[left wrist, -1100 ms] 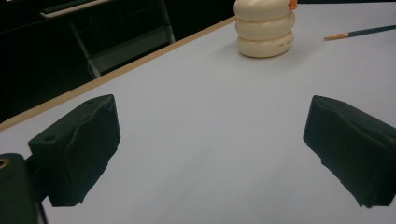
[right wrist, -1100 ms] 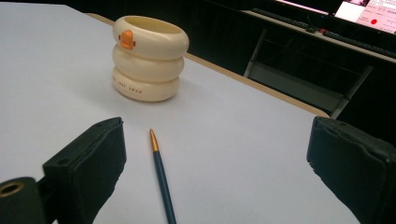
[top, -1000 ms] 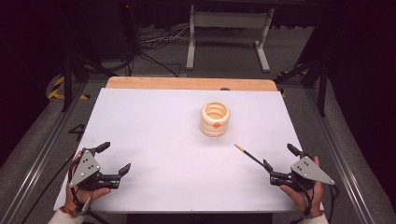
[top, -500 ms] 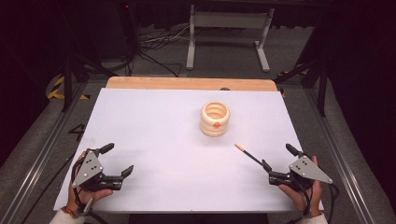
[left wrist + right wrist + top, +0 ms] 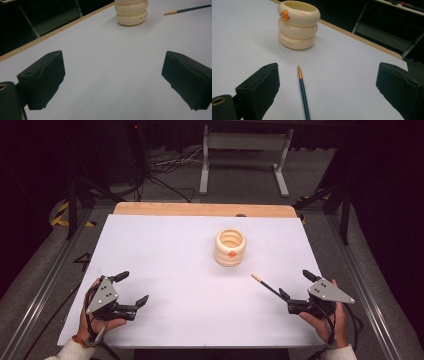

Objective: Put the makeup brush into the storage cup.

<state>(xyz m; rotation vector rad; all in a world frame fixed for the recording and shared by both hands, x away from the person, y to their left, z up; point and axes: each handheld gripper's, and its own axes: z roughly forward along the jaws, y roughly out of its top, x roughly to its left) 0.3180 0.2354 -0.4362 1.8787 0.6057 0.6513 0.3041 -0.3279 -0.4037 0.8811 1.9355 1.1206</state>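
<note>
A cream ringed cup [image 5: 230, 247] with an orange beak-like knob stands upright right of the table's centre; it also rises in the left gripper view [image 5: 131, 12] and the right gripper view [image 5: 298, 23]. A dark pen [image 5: 265, 286] with a gold tip lies flat in front of it, tip toward the cup [image 5: 303, 93], and crosses the far right of the left gripper view [image 5: 187, 10]. My right gripper [image 5: 295, 284] is open just behind the pen's rear end, which lies between its jaws. My left gripper [image 5: 131, 288] is open near the front left corner with nothing between its jaws.
A white sheet [image 5: 165, 255] covers the table, with a wooden edge [image 5: 200, 209] along the far side. Beyond it are a metal stand [image 5: 242, 155] and cables [image 5: 165, 167] on the floor. Dark floor drops away on both sides.
My left gripper has drifted slightly toward the front edge. My right gripper has barely moved. Cup and pen stay in place.
</note>
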